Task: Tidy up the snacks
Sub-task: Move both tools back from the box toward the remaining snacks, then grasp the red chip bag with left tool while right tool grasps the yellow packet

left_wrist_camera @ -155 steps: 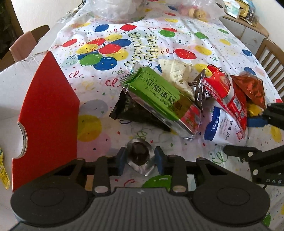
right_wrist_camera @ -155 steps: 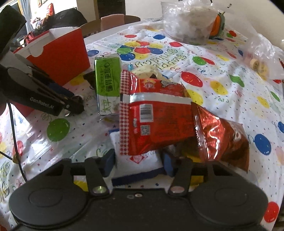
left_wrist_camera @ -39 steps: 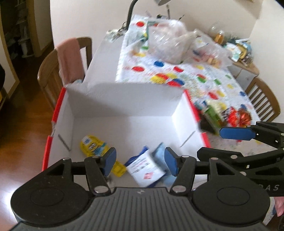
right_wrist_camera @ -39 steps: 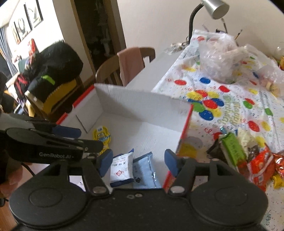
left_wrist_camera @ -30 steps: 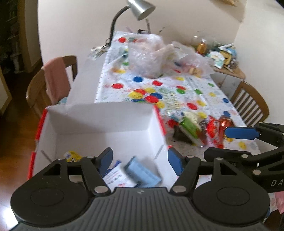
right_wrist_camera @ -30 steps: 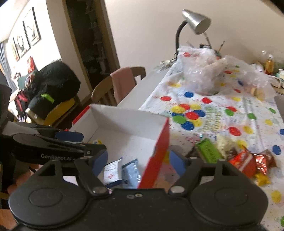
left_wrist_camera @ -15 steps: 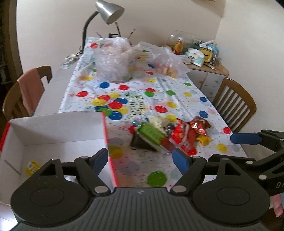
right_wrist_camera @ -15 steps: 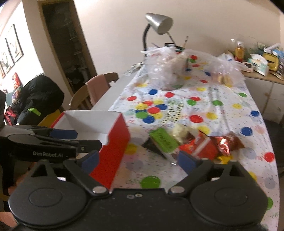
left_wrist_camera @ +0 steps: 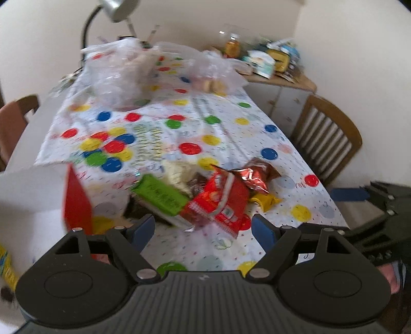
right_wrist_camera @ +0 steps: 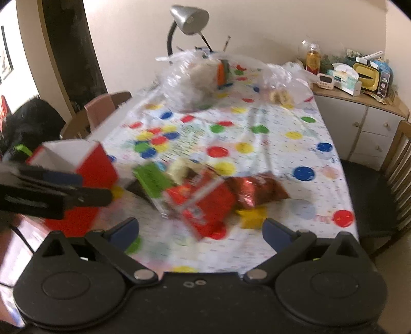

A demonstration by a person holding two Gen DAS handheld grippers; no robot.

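Observation:
A pile of snacks lies on the dotted tablecloth (left_wrist_camera: 231, 123): a green packet (left_wrist_camera: 160, 196), a red packet (left_wrist_camera: 218, 203), a brown-red foil bag (left_wrist_camera: 257, 174), a small yellow packet (left_wrist_camera: 264, 200) and a pale packet (left_wrist_camera: 177, 172). The red and white cardboard box (left_wrist_camera: 77, 203) stands to the pile's left. My left gripper (left_wrist_camera: 203, 227) hangs open above the near side of the pile, holding nothing. My right gripper (right_wrist_camera: 200, 230) is also above the pile; its jaws are opening with nothing between them. Both views are blurred.
Clear plastic bags (right_wrist_camera: 190, 79) and a desk lamp (right_wrist_camera: 188, 15) fill the table's far end. A wooden chair (left_wrist_camera: 326, 138) stands on the right and one with a pink cloth (right_wrist_camera: 100, 110) on the left. A cluttered white sideboard (right_wrist_camera: 359, 113) is at the back right.
Both grippers have swung right, from over the box to over the snack pile, and their jaws have widened. The blue and white packets stayed in the box.

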